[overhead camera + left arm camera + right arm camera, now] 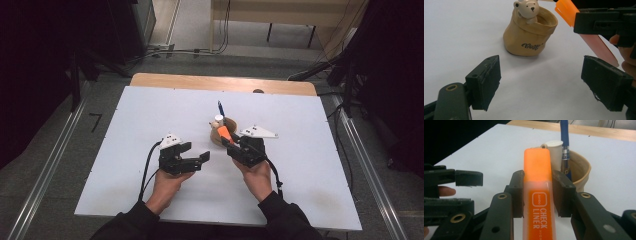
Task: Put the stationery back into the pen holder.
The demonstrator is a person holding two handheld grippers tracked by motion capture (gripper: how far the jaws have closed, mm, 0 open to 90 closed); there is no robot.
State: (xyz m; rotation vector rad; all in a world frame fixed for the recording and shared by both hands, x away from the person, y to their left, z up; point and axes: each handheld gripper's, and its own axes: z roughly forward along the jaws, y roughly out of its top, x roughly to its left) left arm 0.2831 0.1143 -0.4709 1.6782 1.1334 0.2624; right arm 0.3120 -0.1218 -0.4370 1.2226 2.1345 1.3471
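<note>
A: Entry. Where is the orange highlighter (537,192), and what holds it?

B: Between the jaws of the right gripper (234,142), which are clamped on its barrel; the pads press both flat sides. Cap end points ahead of the gripper, toward the tan pen holder (580,173) just beyond its tip. My reading: it is gripped along the gripper's axis so the cap can lead into the holder's mouth.

A: What already sits in the holder?

B: A blue pen (564,142) standing upright, and a small white bear figure (527,9) at the rim. The holder is a soft sack shape with lettering on its front, resting on the white table (150,125).

A: Left gripper (192,157)?

B: Jaws apart, nothing between them. It hovers beside the right gripper, aimed across at the holder, perhaps ready to steady it.

A: Hand poses?

B: Both hands come from the near edge, palms under the grippers. The right hand (257,175) angles its gripper forward and up, highlighter raised off the table.
</note>
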